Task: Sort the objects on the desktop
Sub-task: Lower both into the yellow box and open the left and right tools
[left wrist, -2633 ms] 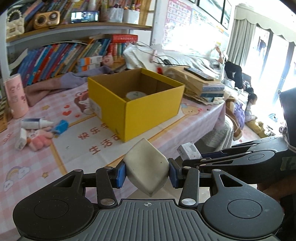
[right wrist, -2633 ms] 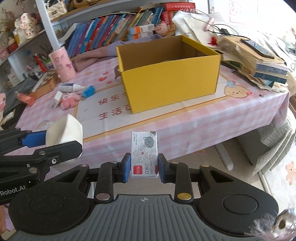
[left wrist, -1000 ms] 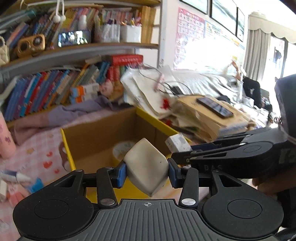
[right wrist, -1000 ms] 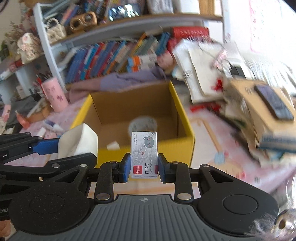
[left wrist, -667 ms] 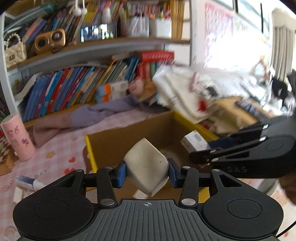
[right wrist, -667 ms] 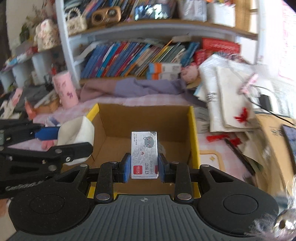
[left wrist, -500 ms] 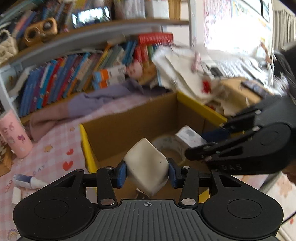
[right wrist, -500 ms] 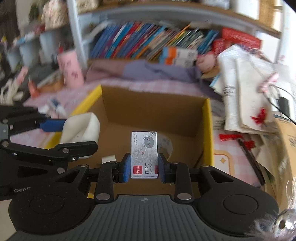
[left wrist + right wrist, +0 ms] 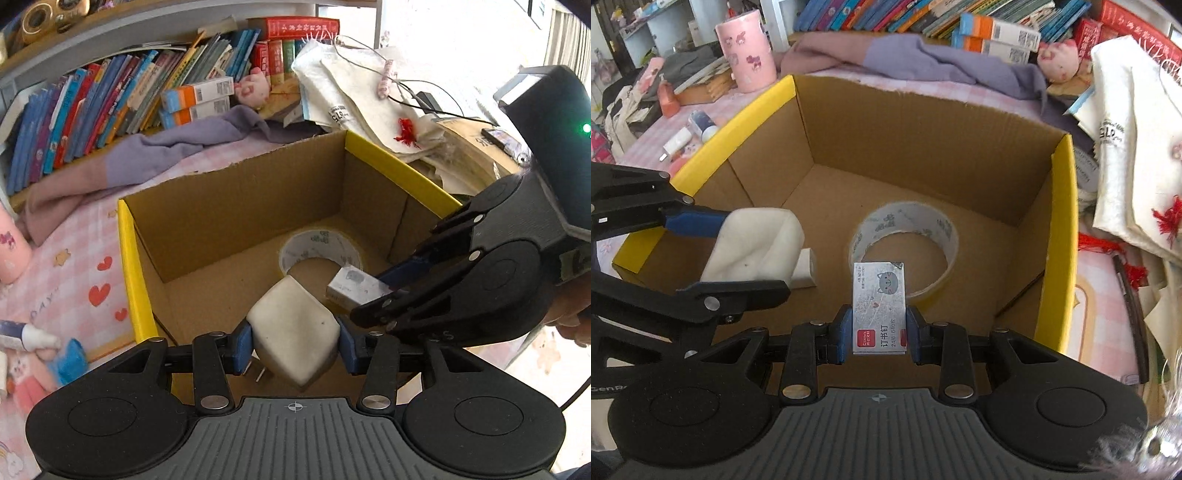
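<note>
Looking along the left wrist view, the left gripper (image 9: 294,343) hangs over the near end of the yellow cardboard box (image 9: 127,236) with a white charger plug (image 9: 293,330) between its fingers. The jaws have just been opening, yet both blue pads appear to touch the plug, so it reads as loosely held and close to release. A roll of clear tape (image 9: 320,246) already lies on the box floor. The right gripper (image 9: 364,291) enters from the right.

In the right wrist view, the right gripper (image 9: 878,334) has its fingers closed narrow on a small box of staples (image 9: 878,304), held upright above the tape roll (image 9: 904,248). Another small white item (image 9: 804,267) lies on the box floor below the plug (image 9: 753,245). More objects remain on the pink desk (image 9: 646,140) outside the box.

Risks, as judged: the two grippers are near each other inside the box and could collide; the loosening plug may drop onto the white item; the staple box, released here, could land on the tape roll.
</note>
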The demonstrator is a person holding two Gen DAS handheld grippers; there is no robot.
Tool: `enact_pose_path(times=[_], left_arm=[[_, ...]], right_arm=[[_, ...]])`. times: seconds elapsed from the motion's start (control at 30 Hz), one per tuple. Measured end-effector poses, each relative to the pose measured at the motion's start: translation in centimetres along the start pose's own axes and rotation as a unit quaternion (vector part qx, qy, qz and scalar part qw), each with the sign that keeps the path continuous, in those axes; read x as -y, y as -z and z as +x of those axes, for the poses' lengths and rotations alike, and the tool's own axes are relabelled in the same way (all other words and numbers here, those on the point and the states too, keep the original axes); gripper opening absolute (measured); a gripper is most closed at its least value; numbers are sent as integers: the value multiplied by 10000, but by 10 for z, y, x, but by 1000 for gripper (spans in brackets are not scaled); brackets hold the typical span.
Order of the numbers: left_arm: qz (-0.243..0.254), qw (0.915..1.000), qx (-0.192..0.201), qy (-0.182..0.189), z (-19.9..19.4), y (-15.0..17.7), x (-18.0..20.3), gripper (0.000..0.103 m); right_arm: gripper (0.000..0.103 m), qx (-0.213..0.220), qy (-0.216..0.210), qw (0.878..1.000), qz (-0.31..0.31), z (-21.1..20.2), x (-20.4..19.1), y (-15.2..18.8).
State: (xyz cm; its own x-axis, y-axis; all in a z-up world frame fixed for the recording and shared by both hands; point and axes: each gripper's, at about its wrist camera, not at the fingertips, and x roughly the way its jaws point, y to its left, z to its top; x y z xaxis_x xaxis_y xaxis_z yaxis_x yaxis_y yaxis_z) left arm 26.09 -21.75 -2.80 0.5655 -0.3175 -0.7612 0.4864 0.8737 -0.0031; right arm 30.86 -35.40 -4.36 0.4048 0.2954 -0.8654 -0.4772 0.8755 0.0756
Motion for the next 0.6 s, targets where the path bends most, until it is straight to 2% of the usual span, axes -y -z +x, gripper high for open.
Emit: enact_pose_path(times=[0.1,0.2,0.33,0.5,0.57,0.6], left_arm=[[5,10000,28,-28,-1,1,1,49],[9,9997,117,-207,-3,3,3,54],[-89,9992,182,-345,-10,5,4,55],[-87,9976,453,-507,-26,7,7,67],[-46,9972,513,-537,-32,7,8,79],[-39,9967,575,-564,-36,8,9,79]], right_arm=[[28,-17,-46,10000,38,1,-1,0],[29,50,-29,10000,18,-1,-1,1],[39,285,37,9996,12,-10,-1,2],[44,678,170,9976,34,-27,-4,8],[48,825,222,9963,125,-35,-5,11],[49,889,261,9955,182,-38,-5,13]])
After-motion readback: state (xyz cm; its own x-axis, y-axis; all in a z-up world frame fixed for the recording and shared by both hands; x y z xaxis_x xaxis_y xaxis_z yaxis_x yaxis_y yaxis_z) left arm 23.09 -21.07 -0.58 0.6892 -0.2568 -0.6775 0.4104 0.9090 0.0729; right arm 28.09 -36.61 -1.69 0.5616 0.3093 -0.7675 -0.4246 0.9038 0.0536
